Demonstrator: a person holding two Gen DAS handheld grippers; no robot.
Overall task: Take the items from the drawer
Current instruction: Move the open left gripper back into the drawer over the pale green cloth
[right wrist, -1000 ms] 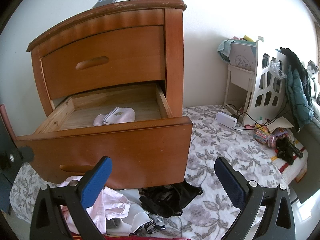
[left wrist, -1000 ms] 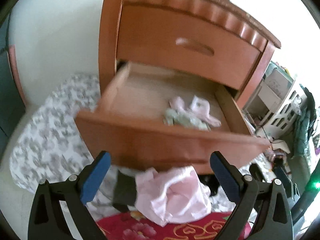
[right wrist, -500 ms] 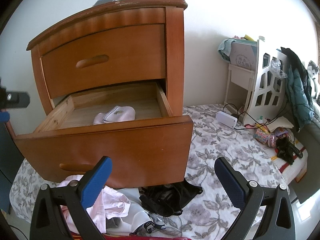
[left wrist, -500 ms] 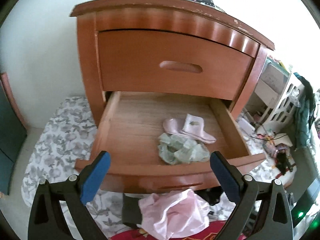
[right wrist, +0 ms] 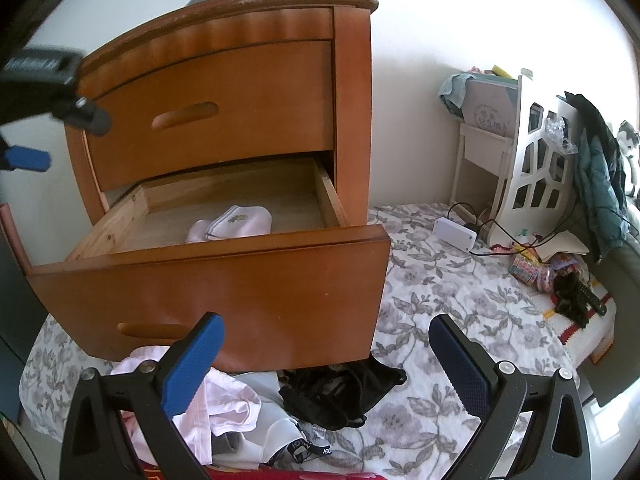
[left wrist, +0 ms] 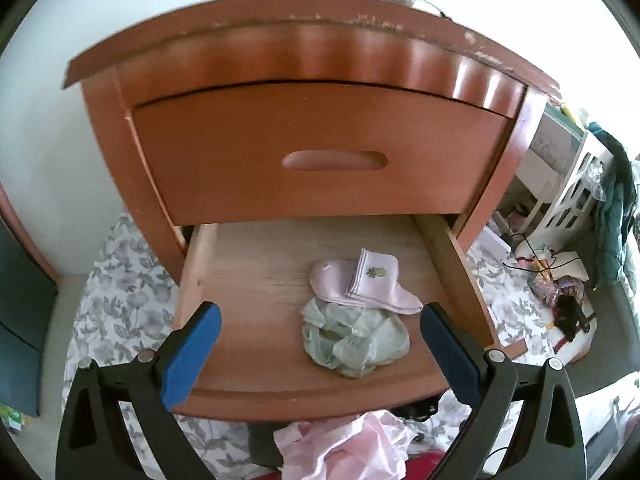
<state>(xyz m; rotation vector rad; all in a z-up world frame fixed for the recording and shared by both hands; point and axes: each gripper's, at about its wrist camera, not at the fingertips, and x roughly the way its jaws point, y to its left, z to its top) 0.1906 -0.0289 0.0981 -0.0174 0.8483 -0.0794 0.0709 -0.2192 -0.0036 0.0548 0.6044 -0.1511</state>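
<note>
Left tongs (left wrist: 318, 344) spread wide, empty, poised above crumpled pale-green cloth (left wrist: 355, 339) beside pink embroidered sock (left wrist: 368, 280) in pulled-out wooden drawer (left wrist: 256, 280). Right tongs (right wrist: 326, 354) likewise released, low outside. Risk: snagging both fabrics together, or striking the drawer front.

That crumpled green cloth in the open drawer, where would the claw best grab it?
Probably from straight above, pinching the raised middle of the green cloth. It lies bunched in a loose heap on the drawer floor, so its folds stick up. The left claw, open, already hangs over it.
</note>
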